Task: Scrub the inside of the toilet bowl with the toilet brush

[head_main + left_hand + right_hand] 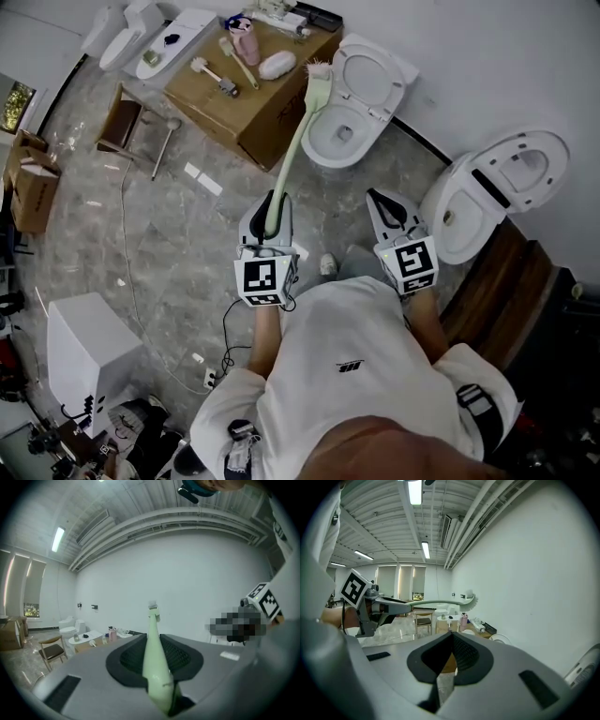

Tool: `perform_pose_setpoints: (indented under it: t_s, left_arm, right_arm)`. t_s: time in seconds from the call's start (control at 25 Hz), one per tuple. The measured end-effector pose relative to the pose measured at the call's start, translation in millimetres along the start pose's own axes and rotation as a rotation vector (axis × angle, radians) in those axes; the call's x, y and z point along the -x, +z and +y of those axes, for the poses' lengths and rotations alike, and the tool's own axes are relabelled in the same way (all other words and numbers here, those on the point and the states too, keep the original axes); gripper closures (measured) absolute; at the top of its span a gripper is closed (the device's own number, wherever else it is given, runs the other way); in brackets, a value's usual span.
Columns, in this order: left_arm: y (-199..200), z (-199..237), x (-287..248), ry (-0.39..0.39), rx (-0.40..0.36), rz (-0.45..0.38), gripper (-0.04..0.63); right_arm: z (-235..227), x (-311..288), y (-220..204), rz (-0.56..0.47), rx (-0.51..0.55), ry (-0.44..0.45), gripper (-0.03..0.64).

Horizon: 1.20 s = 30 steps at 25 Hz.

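Only the head view shows the toilet bowl (343, 132), far ahead. The left gripper (277, 204) clamps its fingers on the toilet brush (300, 141). The brush is long and pale green, with its bristly head just left of the bowl. The right gripper (387, 202) has its fingers pressed together, holding nothing.

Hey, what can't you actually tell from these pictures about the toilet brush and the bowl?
Head view: whether the toilet brush bristles touch the toilet bowl; seen from above, height is unreadable.
Left gripper view: the bowl does not show; the left gripper body fills the lower frame.
Head view: items on the cardboard box are too small to name.
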<state>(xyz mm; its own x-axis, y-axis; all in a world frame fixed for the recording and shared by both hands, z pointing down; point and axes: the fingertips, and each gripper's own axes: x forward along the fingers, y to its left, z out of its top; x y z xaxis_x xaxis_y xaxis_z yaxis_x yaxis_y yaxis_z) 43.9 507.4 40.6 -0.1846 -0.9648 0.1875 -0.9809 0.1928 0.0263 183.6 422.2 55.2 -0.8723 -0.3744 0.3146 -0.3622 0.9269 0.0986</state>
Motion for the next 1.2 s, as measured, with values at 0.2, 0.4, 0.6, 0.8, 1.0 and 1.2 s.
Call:
perform_pose_setpoints:
  t_s: [0.2,0.4,0.6,0.8,1.0,1.2]
  left_arm:
    - [2.7,8.5,-15.9,-0.007,0.011,-0.001,0.5]
    - [4.6,16.7,-35.5,-0.011,0.002,0.001,0.5]
    - [9.0,23.1,-66.8,-0.011,-0.002,-0.003,0.5]
    - [9.9,34.2,-108.2,-0.017,-0.011,0.011,0.5]
    - [11.9,44.1,-156.3,-0.034,-0.006,0.03,0.5]
    - [12.3,53.5,-208.5,-0.039,-0.003,0.063,0.5]
  right_arm:
    - [-4.3,-17.2,3.8,0.001,0.003,0.001,0.623]
    - [-14.6,-35.2,6.3,-0.009,-0.006,-0.009,0.623]
    - [-37.7,-60.3,11.8,-0.019,-0.008,-0.004,0.622]
    - [-67.0,-98.5,14.8,-0.017,-0.023,-0.003,0.623]
    - [-98.1,-138.3,18.9,-0.008,-0.035,0.009,0.623]
    - [-136.1,-178.8,21.5,0.012,-0.048,0.021,0.623]
